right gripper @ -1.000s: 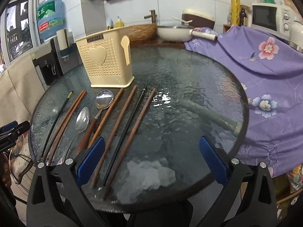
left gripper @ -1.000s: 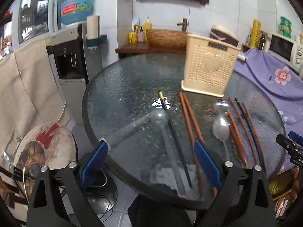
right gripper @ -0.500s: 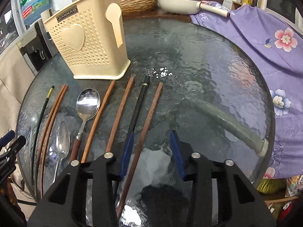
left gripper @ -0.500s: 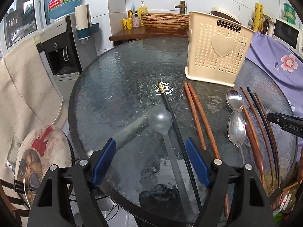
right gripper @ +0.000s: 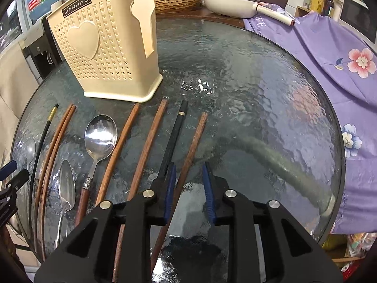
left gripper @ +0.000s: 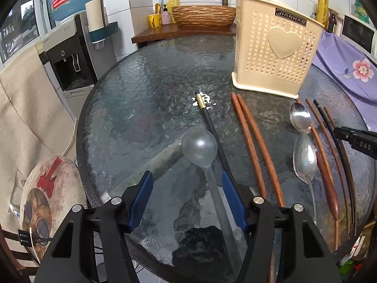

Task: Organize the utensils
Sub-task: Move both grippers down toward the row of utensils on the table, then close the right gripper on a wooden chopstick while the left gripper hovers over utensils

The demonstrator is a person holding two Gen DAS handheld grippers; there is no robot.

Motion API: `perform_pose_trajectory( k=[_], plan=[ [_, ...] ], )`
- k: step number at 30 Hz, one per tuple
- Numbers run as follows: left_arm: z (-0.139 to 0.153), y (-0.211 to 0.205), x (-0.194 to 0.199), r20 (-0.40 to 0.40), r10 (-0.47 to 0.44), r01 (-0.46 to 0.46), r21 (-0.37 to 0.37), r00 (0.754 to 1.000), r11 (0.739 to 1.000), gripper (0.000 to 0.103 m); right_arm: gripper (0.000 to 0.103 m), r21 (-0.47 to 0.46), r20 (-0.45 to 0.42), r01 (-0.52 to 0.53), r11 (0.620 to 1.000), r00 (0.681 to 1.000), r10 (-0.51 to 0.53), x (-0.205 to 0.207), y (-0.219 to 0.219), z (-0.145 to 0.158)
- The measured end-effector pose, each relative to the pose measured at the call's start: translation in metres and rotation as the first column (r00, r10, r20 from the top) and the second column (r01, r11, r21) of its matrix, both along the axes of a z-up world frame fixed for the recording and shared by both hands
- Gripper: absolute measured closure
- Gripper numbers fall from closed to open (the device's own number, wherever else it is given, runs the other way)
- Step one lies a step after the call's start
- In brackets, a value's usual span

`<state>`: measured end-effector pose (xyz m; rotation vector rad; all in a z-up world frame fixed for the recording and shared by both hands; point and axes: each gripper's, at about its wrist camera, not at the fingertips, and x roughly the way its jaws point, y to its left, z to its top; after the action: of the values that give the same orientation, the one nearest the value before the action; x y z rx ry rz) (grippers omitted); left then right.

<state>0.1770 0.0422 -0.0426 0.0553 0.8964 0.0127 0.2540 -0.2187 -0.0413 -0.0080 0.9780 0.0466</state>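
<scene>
Utensils: laid in a row on the round glass desk [right gripper: 271, 99], long axes roughly parallel, running from the near edge toward the caddy.
Right-view row, 9 to 3 o'clock: black gold-banded chopstick [right gripper: 41, 141], brown chopstick pair [right gripper: 55, 141], small steel spoon [right gripper: 66, 186], wood-handled spoon [right gripper: 100, 133], two brown chopsticks, black chopstick [right gripper: 173, 136], rightmost brown chopstick [right gripper: 192, 152].
Spoon bowls: toward the caddy, handles toward the near edge.
Clear spoon [left gripper: 200, 146]: left view, just left of the black gold-banded chopstick, bowl at 12 o'clock.
Caddy [right gripper: 106, 54]: cream, perforated, upright at 11 o'clock in the right view; contents hidden.
Left hand-held gripper [left gripper: 187, 199]: jaws part spread, have just been closing; clear spoon's handle between them, pads not touching it.
Right hand-held gripper [right gripper: 189, 189]: jaws narrow, have just been closing; rightmost brown chopstick between the pads, contact unclear.
</scene>
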Motion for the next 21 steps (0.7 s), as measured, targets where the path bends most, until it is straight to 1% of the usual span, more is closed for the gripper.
perform_pose_trajectory(
  k=[4, 11, 15, 19, 21],
  plan=[
    [-0.004, 0.003, 0.003, -0.021, 0.002, -0.002, -0.009, 1.0, 1.0, 0.045, 0.08, -0.002, 0.001, -0.011, 1.0, 1.0, 0.011, 0.004, 0.0, -0.001],
    [-0.005, -0.002, 0.017, -0.018, 0.001, -0.002, -0.013, 1.0, 1.0, 0.045, 0.08, 0.002, -0.009, -0.02, 1.0, 1.0, 0.02, 0.011, 0.001, -0.001],
    [-0.004, -0.004, 0.028, -0.027, 0.005, -0.005, -0.024, 1.0, 1.0, 0.05, 0.08, 0.012, -0.017, -0.014, 1.0, 1.0, 0.014, 0.018, 0.0, 0.0],
    [-0.004, -0.008, 0.036, -0.032, 0.013, -0.014, -0.023, 0.999, 1.0, 0.052, 0.08, 0.029, -0.033, -0.009, 1.0, 0.999, 0.01, 0.028, -0.001, 0.0],
    [-0.004, -0.009, 0.036, -0.036, 0.014, -0.015, -0.029, 0.999, 0.999, 0.056, 0.08, 0.033, -0.039, -0.01, 0.999, 0.999, 0.012, 0.032, -0.001, 0.0]
  ],
)
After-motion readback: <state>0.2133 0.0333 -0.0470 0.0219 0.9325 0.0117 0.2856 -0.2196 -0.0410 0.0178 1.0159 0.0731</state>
